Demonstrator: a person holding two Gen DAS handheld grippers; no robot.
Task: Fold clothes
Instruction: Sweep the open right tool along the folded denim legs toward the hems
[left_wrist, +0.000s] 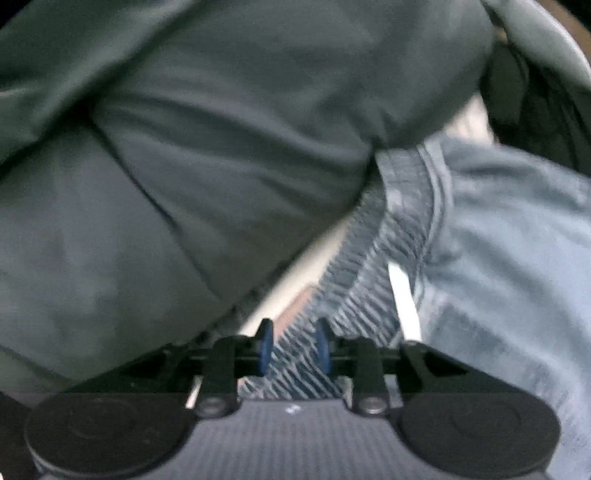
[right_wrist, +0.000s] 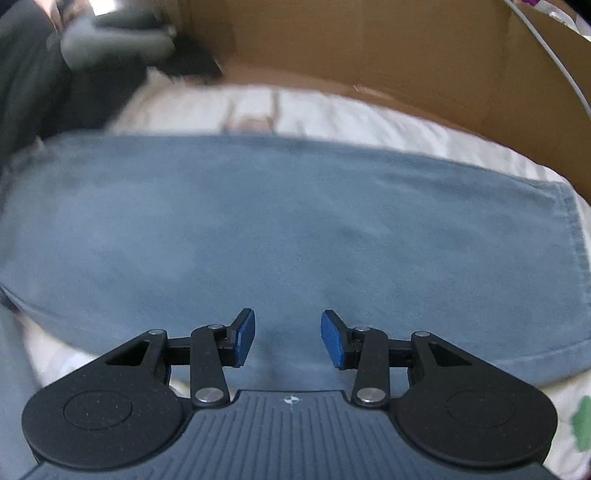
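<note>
Pale blue jeans (left_wrist: 498, 240) lie at the right of the left wrist view, their ribbed elastic waistband (left_wrist: 369, 266) running down to my left gripper (left_wrist: 294, 349). The waistband passes between the blue pads, which are shut on it. A white label (left_wrist: 404, 299) shows inside the band. In the right wrist view a jeans leg (right_wrist: 295, 221) is spread flat across the white sheet, its hem (right_wrist: 576, 240) at the right. Just above the leg's near edge my right gripper (right_wrist: 288, 338) stands open, with nothing between its pads.
A dark grey-green garment (left_wrist: 203, 147) fills the left and top of the left wrist view, beside the waistband. A brown cardboard wall (right_wrist: 406, 55) stands behind the white sheet (right_wrist: 332, 107). Dark clothing (right_wrist: 33, 92) is piled at the far left. A white cable (right_wrist: 546, 48) crosses the cardboard.
</note>
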